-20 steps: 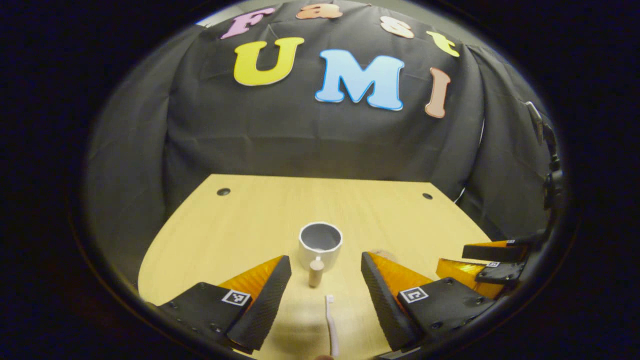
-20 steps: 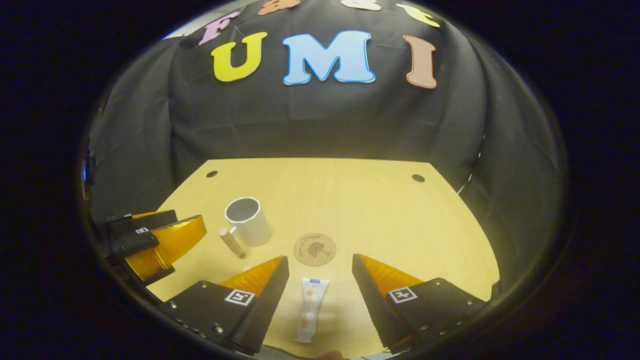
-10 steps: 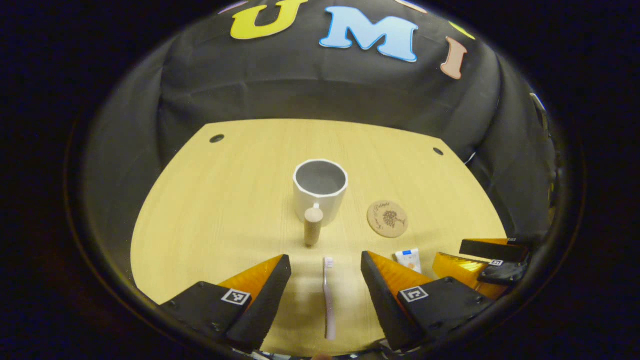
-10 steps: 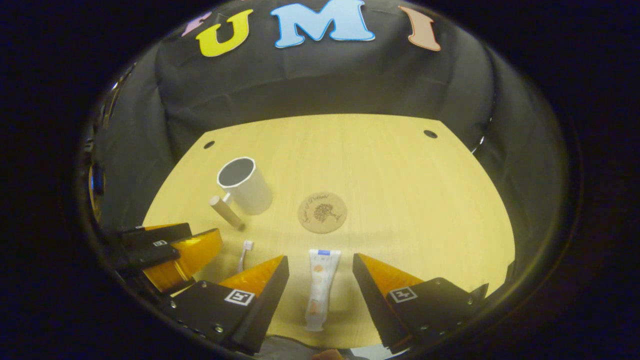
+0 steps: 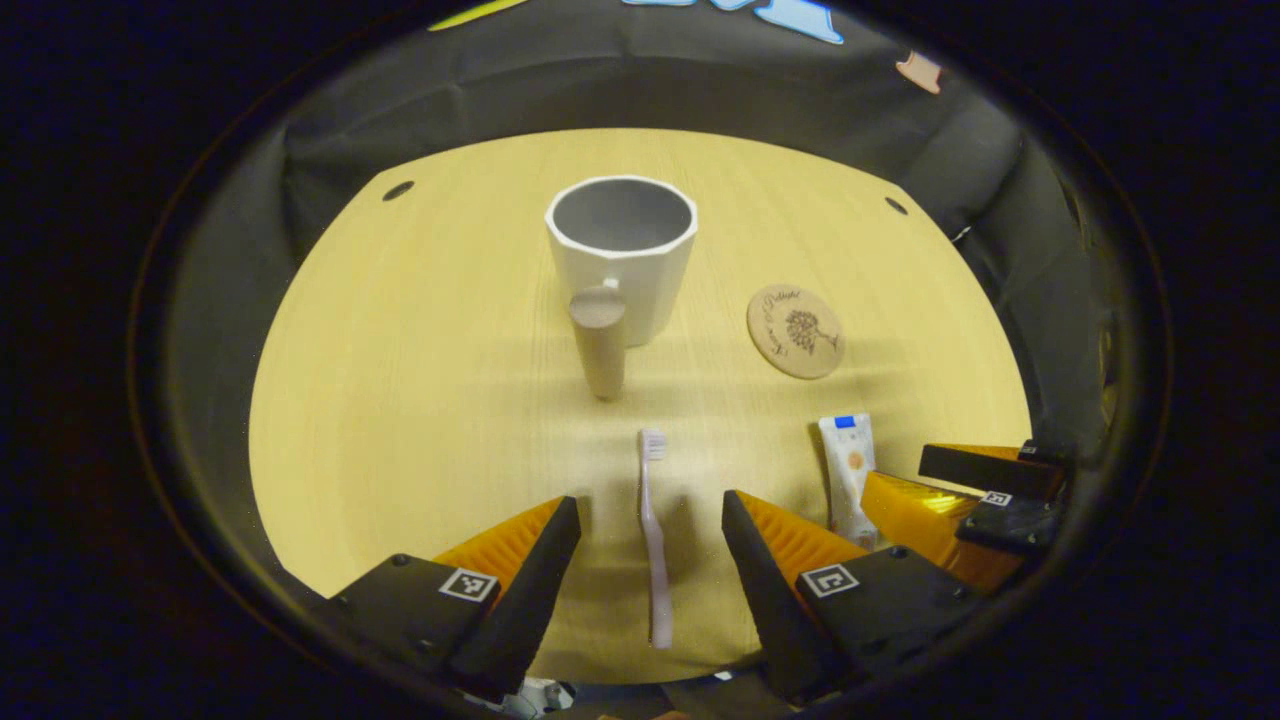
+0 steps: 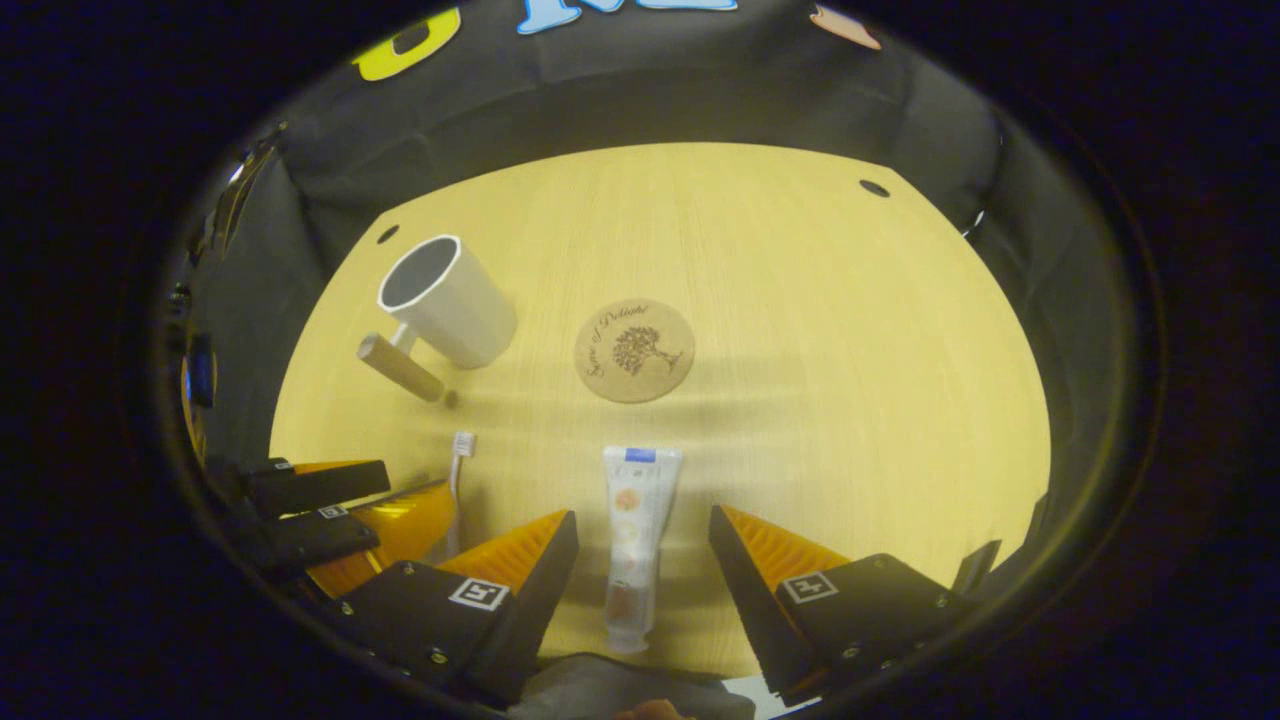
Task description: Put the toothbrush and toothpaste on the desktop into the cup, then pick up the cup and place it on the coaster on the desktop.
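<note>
1. Wooden desktop (image 5: 400, 400) is carrying a white cup (image 5: 622, 250) standing upright, its cylindrical wooden handle (image 5: 598, 340) pointing toward the camera in the left gripper view.
2. Lying flat on the wood, a round cork coaster (image 5: 796, 331) is sitting to the right of the cup, apart from it.
3. Spread wide and gripping nothing, the left gripper (image 5: 650, 560) is hovering with the toothbrush (image 5: 654, 535) lying between its fingers, untouched, bristle end pointing toward the cup.
4. Likewise gaping and holding nothing, the right gripper (image 6: 640, 565) is straddling the toothpaste (image 6: 632, 540), which is lying flat with its cap end nearest the camera.
5. Toothpaste is lying just short of the coaster (image 6: 634, 350) in the right gripper view, with the cup (image 6: 448, 300) standing further left.
6. Both toothbrush and toothpaste are resting on the desktop, outside the cup.
</note>
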Demonstrator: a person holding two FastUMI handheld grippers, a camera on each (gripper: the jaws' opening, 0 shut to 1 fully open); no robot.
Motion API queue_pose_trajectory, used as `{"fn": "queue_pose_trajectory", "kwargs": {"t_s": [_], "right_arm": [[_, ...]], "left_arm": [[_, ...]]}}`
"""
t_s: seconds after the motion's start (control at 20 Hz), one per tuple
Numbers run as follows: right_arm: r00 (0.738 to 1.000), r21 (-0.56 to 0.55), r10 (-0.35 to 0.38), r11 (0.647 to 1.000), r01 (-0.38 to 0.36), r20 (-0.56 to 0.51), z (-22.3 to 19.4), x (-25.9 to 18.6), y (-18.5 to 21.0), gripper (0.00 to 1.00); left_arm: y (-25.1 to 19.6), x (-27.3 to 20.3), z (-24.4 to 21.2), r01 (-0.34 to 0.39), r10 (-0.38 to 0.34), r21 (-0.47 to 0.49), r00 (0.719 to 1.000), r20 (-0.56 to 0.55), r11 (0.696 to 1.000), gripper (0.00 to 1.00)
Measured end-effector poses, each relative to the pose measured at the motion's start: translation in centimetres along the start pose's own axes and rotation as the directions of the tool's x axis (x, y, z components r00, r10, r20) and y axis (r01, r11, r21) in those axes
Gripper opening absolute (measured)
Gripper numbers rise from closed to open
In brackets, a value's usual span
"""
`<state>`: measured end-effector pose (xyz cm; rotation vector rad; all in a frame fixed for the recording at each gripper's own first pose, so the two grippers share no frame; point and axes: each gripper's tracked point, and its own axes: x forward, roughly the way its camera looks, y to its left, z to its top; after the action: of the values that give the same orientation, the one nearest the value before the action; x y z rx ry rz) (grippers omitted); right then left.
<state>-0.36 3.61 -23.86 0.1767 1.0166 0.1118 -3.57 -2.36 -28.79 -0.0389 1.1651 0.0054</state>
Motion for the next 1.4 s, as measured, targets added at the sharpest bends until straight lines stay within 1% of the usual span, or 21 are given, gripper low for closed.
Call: {"fn": "queue_pose_trajectory", "kwargs": {"t_s": [0.15,0.25,0.45,0.5,0.55,0.6,0.65,0.75,0.8,0.85,0.9,0.95,1.0,1.05,1.1,1.15,1.2,1.25,1.3,1.35,1.4], "right_arm": [[0.998,0.011,0.017,1.000,-0.016,-0.058,-0.7,1.0,0.2,0.83],[0.996,0.010,0.023,1.000,-0.022,-0.086,-1.1,1.4,0.4,0.83],[0.992,0.004,0.025,1.000,-0.025,-0.126,-1.5,2.3,0.6,0.83],[0.991,0.005,0.025,1.000,-0.025,-0.133,-1.6,2.5,0.6,0.83],[0.990,0.007,0.027,1.000,-0.026,-0.140,-1.7,2.7,0.7,0.83],[0.988,0.008,0.029,1.000,-0.029,-0.149,-1.8,3.0,0.7,0.83],[0.987,0.009,0.031,1.000,-0.030,-0.158,-2.0,3.2,0.7,0.83],[0.985,0.012,0.034,0.999,-0.032,-0.172,-2.4,3.6,0.8,0.83],[0.984,0.009,0.019,1.000,-0.017,-0.179,-2.4,3.7,0.4,0.83],[0.981,0.013,0.025,1.000,-0.023,-0.195,-2.6,3.6,0.4,0.83],[0.981,0.015,0.025,1.000,-0.022,-0.193,-2.4,3.7,0.4,0.82],[0.982,0.022,0.025,1.000,-0.021,-0.188,-2.4,3.8,0.3,0.81],[0.981,0.031,0.025,0.999,-0.019,-0.192,-2.4,3.8,0.3,0.75],[0.981,0.040,0.028,0.999,-0.021,-0.191,-2.4,3.9,0.3,0.67],[0.981,0.044,0.035,0.999,-0.027,-0.193,-2.3,3.9,0.3,0.65],[0.982,0.044,0.023,0.999,-0.015,-0.186,-2.1,3.5,-0.1,0.64],[0.981,0.072,0.034,0.997,-0.021,-0.189,-2.3,3.8,-0.1,0.57],[0.980,0.077,0.046,0.997,-0.032,-0.192,-2.5,3.8,0.1,0.45],[0.979,0.074,0.061,0.996,-0.048,-0.194,-2.5,3.7,0.1,0.45],[0.982,0.105,0.061,0.994,-0.042,-0.181,-2.3,3.7,0.1,0.43],[0.980,0.118,0.079,0.991,-0.058,-0.181,-2.3,3.6,0.4,0.33]], "left_arm": [[-0.2,1.3,-1.8,-0.004,0.005,0.009,0.997,-0.074,1.000,0.94],[-0.7,2.0,-2.6,0.006,-0.006,0.003,0.993,-0.114,1.000,0.94],[-0.6,3.0,-3.4,-0.006,0.006,-0.001,0.988,-0.157,1.000,0.95],[-0.6,3.2,-3.6,-0.009,0.009,-0.003,0.986,-0.165,1.000,1.00],[-0.7,3.3,-3.8,-0.009,0.008,-0.005,0.984,-0.176,1.000,0.99],[-0.3,3.5,-3.7,-0.028,0.028,0.005,0.983,-0.183,1.000,0.83],[-0.4,3.5,-3.7,-0.030,0.032,0.016,0.983,-0.180,0.999,0.75],[-0.2,3.5,-3.5,-0.053,0.061,0.047,0.983,-0.173,0.997,0.73],[-0.2,3.6,-3.7,-0.066,0.074,0.056,0.982,-0.172,0.996,0.72],[-0.1,3.6,-3.6,-0.070,0.078,0.057,0.983,-0.166,0.996,0.66],[-0.2,3.5,-3.6,-0.070,0.078,0.057,0.983,-0.169,0.996,0.66],[-0.2,3.7,-3.4,-0.071,0.080,0.060,0.983,-0.163,0.996,0.59],[-0.2,3.7,-3.4,-0.076,0.082,0.047,0.984,-0.158,0.996,0.50],[-0.3,3.7,-3.4,-0.077,0.083,0.046,0.984,-0.157,0.996,0.41],[-0.3,3.7,-3.5,-0.076,0.083,0.049,0.984,-0.156,0.996,0.48],[-0.2,3.6,-3.5,-0.076,0.083,0.049,0.985,-0.153,0.996,0.48],[-0.4,3.5,-3.3,-0.068,0.072,0.031,0.988,-0.138,0.997,0.42],[-0.4,3.4,-3.2,-0.078,0.081,0.027,0.986,-0.143,0.997,0.31],[-0.4,3.3,-3.0,-0.073,0.077,0.036,0.988,-0.132,0.997,0.21],[-0.3,3.6,-3.0,-0.071,0.074,0.030,0.990,-0.124,0.997,0.14],[-0.1,3.7,-3.1,-0.070,0.073,0.025,0.991,-0.115,0.997,0.17]]}}
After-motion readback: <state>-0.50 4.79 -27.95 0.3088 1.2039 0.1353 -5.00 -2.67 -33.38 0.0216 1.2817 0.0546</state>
